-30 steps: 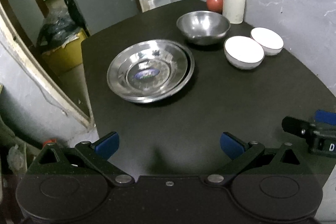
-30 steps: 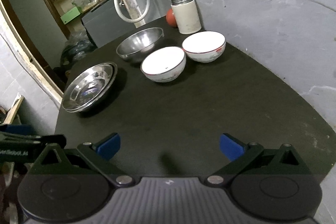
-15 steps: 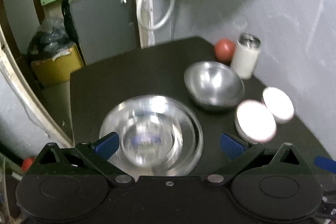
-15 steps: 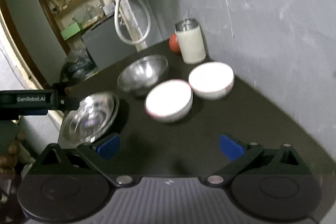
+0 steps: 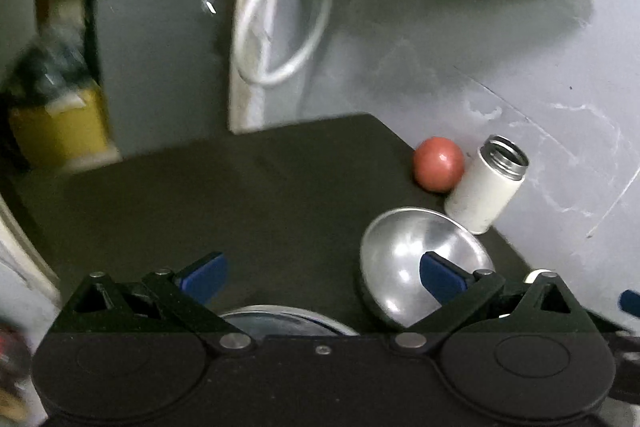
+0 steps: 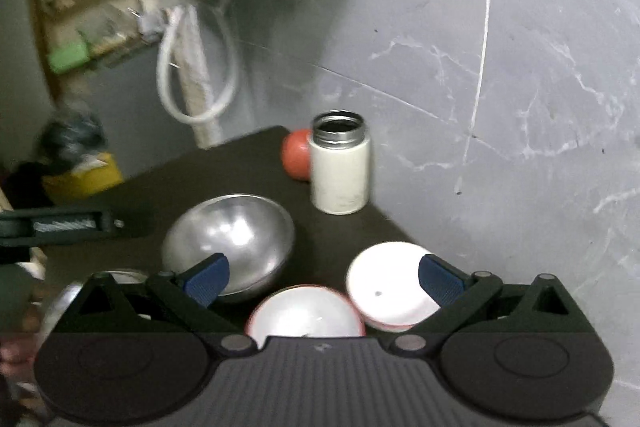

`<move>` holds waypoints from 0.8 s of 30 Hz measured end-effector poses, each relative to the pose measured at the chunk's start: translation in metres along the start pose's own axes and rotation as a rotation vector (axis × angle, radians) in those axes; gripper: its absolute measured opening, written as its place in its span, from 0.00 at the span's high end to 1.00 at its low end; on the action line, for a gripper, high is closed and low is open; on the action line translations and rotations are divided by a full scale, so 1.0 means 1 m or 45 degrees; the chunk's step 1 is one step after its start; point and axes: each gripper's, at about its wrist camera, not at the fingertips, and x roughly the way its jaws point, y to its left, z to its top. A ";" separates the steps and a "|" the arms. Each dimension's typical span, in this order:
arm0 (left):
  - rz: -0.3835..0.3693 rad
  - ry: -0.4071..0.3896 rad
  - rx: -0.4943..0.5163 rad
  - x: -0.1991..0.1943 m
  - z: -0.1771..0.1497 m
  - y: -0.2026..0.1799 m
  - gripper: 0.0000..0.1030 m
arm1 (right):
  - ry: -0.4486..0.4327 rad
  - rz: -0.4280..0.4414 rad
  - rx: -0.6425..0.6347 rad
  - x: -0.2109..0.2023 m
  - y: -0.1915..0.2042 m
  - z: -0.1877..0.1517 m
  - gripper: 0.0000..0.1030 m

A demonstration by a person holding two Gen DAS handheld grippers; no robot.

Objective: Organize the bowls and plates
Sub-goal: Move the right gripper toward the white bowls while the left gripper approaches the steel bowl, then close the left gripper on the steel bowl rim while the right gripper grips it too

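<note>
On the dark table (image 5: 280,195), the steel bowl (image 5: 404,259) lies behind the left gripper's (image 5: 322,275) right fingertip (image 5: 440,275), with the steel plate (image 5: 280,319) below the spread, empty fingers. The right gripper (image 6: 324,277), also spread and empty, has two white bowls (image 6: 384,287) between its fingertips.

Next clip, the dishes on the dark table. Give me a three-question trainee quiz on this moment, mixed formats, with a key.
1. True or false: the white flask has its lid on.
2. What lies nearest below the right gripper? A) steel bowl B) nearer white bowl C) red ball
3. Fill in: the left gripper hangs open above the rim of the steel ____.

Key: 1 false, its steel mouth is open. 2 B. 3 plate.
</note>
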 end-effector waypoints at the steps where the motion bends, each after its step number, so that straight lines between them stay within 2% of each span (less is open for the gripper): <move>1: -0.029 0.019 -0.033 0.007 0.001 0.005 0.01 | -0.006 -0.027 -0.014 0.003 0.004 0.001 0.00; 5: -0.112 0.075 -0.114 0.031 0.006 0.017 0.01 | -0.020 -0.056 -0.062 0.016 0.016 0.001 0.00; 11: -0.116 0.119 -0.085 0.049 0.008 0.018 0.01 | 0.071 -0.075 -0.098 0.042 0.032 0.008 0.01; 14: -0.122 0.125 -0.122 0.052 0.010 0.022 0.01 | 0.093 -0.111 -0.121 0.051 0.040 0.007 0.09; 16: -0.144 0.137 -0.148 0.053 0.011 0.024 0.05 | 0.096 -0.101 -0.136 0.055 0.045 0.007 0.12; 20: -0.177 0.160 -0.162 0.061 0.012 0.025 0.20 | 0.110 -0.110 -0.201 0.066 0.055 0.008 0.21; 24: -0.202 0.180 -0.179 0.067 0.010 0.026 0.32 | 0.135 -0.100 -0.204 0.077 0.058 0.007 0.24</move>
